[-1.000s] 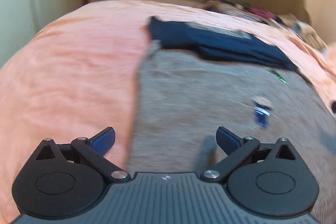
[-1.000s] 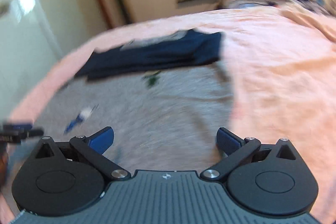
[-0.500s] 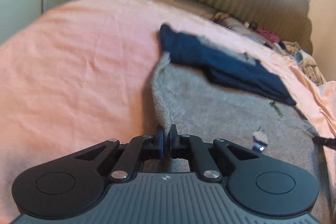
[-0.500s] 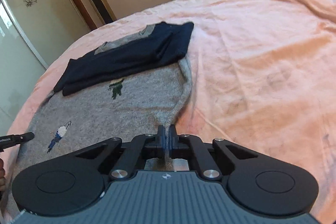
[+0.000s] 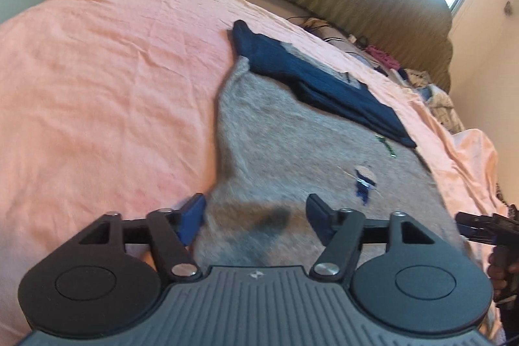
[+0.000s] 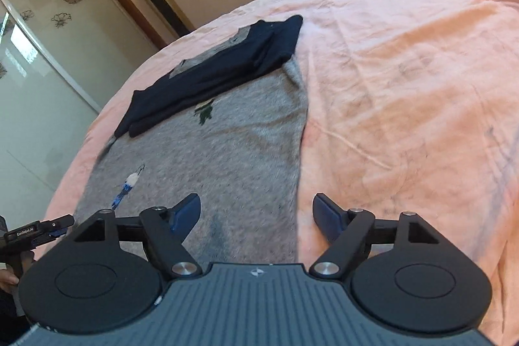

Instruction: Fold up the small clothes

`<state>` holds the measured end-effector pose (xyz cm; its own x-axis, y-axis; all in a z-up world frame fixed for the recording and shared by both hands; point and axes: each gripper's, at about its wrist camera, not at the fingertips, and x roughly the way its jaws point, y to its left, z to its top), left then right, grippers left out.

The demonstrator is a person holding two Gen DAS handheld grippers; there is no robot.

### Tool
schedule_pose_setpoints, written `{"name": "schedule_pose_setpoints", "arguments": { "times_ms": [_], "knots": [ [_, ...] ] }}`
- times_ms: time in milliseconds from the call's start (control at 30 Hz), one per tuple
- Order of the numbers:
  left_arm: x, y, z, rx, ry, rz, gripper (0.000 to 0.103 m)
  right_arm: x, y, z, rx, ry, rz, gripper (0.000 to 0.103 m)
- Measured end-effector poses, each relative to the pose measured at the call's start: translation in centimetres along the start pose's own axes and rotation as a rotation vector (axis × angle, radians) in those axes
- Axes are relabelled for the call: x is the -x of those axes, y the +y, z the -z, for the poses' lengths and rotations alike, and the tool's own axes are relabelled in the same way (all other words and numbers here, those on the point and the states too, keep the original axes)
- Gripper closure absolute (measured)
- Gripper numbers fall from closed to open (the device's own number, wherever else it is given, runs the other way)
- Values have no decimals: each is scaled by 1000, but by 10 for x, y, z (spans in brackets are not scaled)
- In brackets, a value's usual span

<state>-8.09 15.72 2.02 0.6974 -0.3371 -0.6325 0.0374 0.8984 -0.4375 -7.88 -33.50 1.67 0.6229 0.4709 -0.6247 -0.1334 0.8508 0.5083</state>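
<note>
A: We see the sweater (image 6: 207, 164) lying flat on the bed (image 6: 405, 86). It is grey and fuzzy, with small pictures knitted in: a blue and white figure and a green one.

B: Yes, and its navy sleeves (image 6: 211, 70) are folded across the top part, one over the other.

A: How do we find the left tool (image 5: 256, 216)?

B: Its jaws are opening, released. The near left corner of the sweater lies under the gap, but the pads do not press it.

A: And the right tool (image 6: 256, 216)?

B: Also opening and holding nothing. The right edge of the sweater runs between its blue pads (image 6: 185, 214). The sheet is pink and wrinkled all around.
</note>
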Motion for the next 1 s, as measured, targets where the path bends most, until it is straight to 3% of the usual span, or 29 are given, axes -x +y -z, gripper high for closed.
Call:
{"name": "schedule_pose_setpoints", "arguments": {
  "times_ms": [67, 100, 133, 200, 300, 367, 467, 500, 567, 600, 633, 700, 733, 767, 800, 833, 867, 1000],
  "knots": [
    [-4, -7, 2, -21, -17, -18, 35, -6, -2, -5, -10, 15, -2, 55],
    [-8, -10, 2, -33, -24, -31, 49, -13, -6, -8, -40, 57, -4, 89],
    [-13, -14, 0, -44, -12, -50, 99, -15, -5, -8, -25, 52, -8, 93],
    [-16, -15, -5, -11, 6, -63, 98, -8, 4, -9, 24, 38, 19, 93],
    [1, -23, -6, -75, -25, -50, 98, 20, -2, -12, 41, -27, 37, 95],
    [-3, -18, -2, -85, 5, -65, 98, 20, -18, -8, 17, -6, 95, 97],
    [-8, -8, 6, -86, 3, -63, 95, 14, -31, 2, -58, -4, 52, 97],
    [-5, -8, 5, -75, 14, -56, 94, 16, -29, 3, -74, 1, 38, 92],
    [4, -4, 5, -40, 40, -16, 86, 22, -24, 9, -90, 24, 2, 75],
    [10, -2, 7, -25, 49, 8, 71, 26, -22, 13, -85, 34, -25, 60],
    [14, 1, 10, -6, 61, 33, 52, 30, -20, 16, -83, 44, -42, 54],
    [21, 6, 17, 43, 61, 95, 36, 31, -18, 24, -99, 79, -79, 54],
    [21, 5, 20, 65, 57, 105, 36, 31, -17, 26, -96, 76, -92, 54],
    [19, 2, 21, 68, 50, 102, 37, 29, -16, 26, -93, 78, -96, 56],
    [16, -2, 21, 55, 44, 92, 39, 25, -16, 25, -92, 95, -85, 80],
    [13, -7, 20, 45, 49, 81, 79, 20, -16, 24, -84, 117, -71, 93],
    [6, -9, 17, 51, 92, 76, 99, 21, -14, 23, -61, 111, -74, 93],
    [9, -15, 15, 42, 98, 64, 98, 50, -20, 16, -17, 47, 0, 96]
  ]
}}
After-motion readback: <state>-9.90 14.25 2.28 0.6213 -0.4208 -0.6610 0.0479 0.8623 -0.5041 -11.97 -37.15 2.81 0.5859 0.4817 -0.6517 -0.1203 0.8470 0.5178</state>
